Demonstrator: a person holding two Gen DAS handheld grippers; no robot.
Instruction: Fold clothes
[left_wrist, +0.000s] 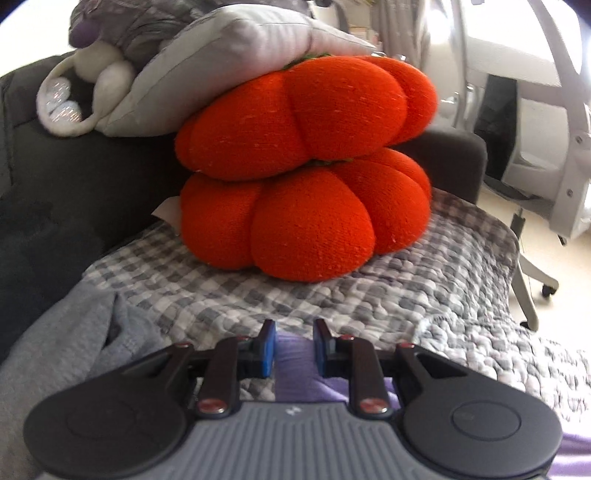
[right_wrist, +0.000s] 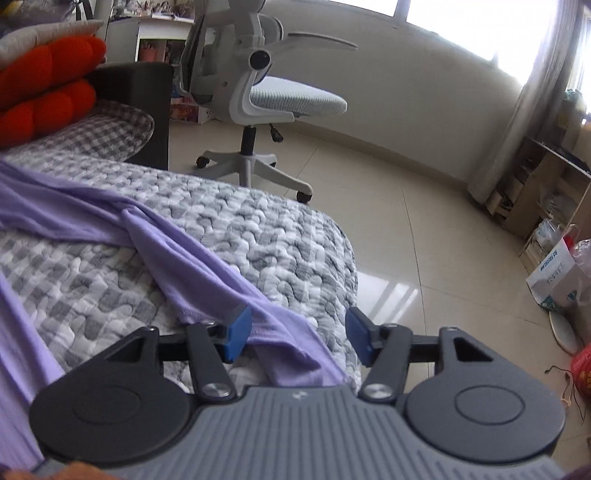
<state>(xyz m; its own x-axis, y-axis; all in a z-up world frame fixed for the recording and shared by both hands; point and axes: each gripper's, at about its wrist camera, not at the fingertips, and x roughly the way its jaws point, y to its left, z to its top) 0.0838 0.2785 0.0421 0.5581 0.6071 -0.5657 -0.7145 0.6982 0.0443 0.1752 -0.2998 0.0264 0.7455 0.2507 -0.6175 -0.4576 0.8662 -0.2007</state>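
Note:
A lilac garment (right_wrist: 192, 251) lies spread over the grey checked quilt (right_wrist: 258, 225) on the bed. My right gripper (right_wrist: 299, 332) is open, its blue pads either side of a folded edge of the lilac cloth near the bed's corner. My left gripper (left_wrist: 294, 347) is open with a narrow gap, and lilac cloth (left_wrist: 295, 365) shows between and below its pads. A grey sweatshirt (left_wrist: 74, 350) lies at the left of the left wrist view.
Two orange pumpkin cushions (left_wrist: 306, 166) are stacked at the head of the bed, under a grey pillow (left_wrist: 229, 62). A dark headboard (left_wrist: 55, 192) stands behind. A white office chair (right_wrist: 266, 99) stands on the tiled floor (right_wrist: 424, 240) beside the bed. Bags and shelves (right_wrist: 554, 229) are at the right.

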